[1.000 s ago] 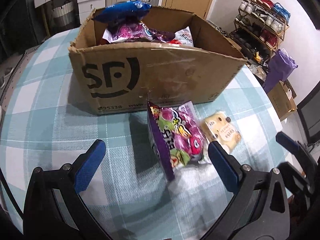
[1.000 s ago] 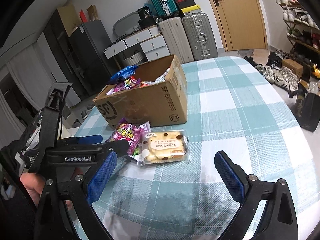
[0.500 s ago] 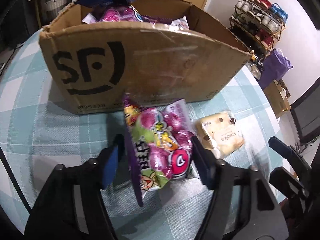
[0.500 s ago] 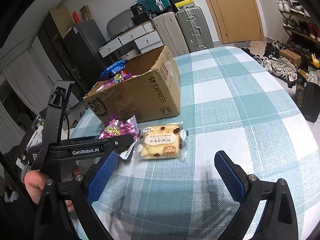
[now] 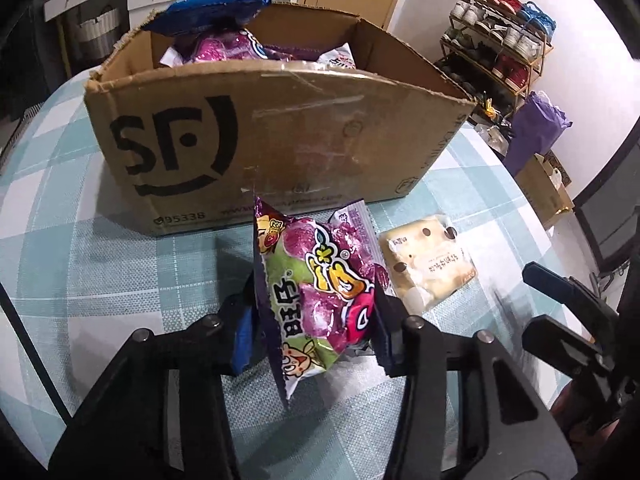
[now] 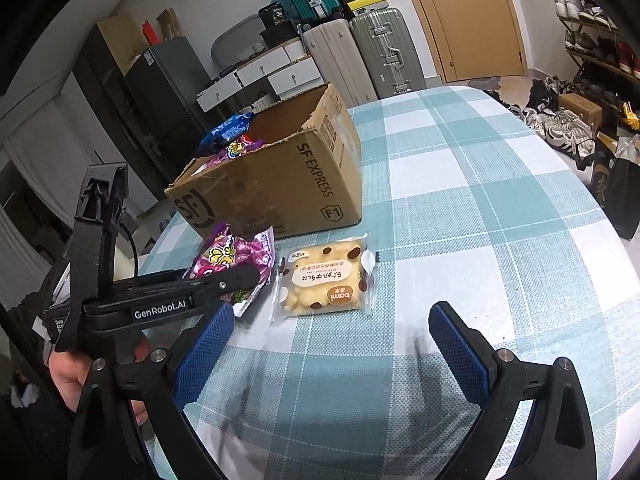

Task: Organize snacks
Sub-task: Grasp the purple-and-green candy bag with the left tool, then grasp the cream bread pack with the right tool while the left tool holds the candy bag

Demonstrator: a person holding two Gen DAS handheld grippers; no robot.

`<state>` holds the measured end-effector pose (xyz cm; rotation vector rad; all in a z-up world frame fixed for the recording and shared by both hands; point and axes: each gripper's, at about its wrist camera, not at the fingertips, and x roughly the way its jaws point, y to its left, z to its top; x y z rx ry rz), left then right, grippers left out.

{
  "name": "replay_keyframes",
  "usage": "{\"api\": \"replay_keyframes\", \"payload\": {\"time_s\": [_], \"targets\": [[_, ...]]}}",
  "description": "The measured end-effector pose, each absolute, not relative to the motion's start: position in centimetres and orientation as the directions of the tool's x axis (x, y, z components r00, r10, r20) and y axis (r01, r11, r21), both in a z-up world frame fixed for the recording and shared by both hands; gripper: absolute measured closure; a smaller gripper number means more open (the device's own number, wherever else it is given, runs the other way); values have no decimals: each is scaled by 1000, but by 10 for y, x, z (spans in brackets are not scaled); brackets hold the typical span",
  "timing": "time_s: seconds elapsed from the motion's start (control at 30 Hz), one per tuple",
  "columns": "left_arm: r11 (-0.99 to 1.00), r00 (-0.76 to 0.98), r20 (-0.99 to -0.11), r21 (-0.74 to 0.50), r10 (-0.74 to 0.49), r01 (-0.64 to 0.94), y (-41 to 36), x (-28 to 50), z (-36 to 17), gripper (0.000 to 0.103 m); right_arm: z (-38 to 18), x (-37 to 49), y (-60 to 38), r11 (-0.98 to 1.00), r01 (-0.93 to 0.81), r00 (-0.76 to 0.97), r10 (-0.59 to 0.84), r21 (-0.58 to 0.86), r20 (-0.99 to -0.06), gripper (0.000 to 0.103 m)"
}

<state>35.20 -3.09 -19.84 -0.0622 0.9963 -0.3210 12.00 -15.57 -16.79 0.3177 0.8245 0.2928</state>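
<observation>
Gripping the purple candy bag (image 5: 320,296): left gripper (image 5: 312,320) jaws clenched on both sides of it, bag standing on edge just above the bench (image 5: 80,264), directly in front of the SF cardboard box (image 5: 280,140). Box is open-topped and holds a blue packet (image 5: 208,10) on top of more pink and purple snack bags. Bread pack (image 6: 326,276) lies flat on the checked cloth, just beside the candy bag and near the box's front corner. Right gripper (image 6: 328,344) jaws spread wide, grasping nothing, hovering over the bench short of the bread pack, which sits between the blue pads (image 6: 456,344) in its view.
</observation>
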Motion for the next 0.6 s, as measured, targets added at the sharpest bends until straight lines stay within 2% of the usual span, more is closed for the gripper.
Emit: {"api": "replay_keyframes", "payload": {"time_s": [0.6], "targets": [[969,602,-769,-90,-215,231,-43,289,-167,59,-176,130,-153,926,-117,627,348,358,-696,3]]}}
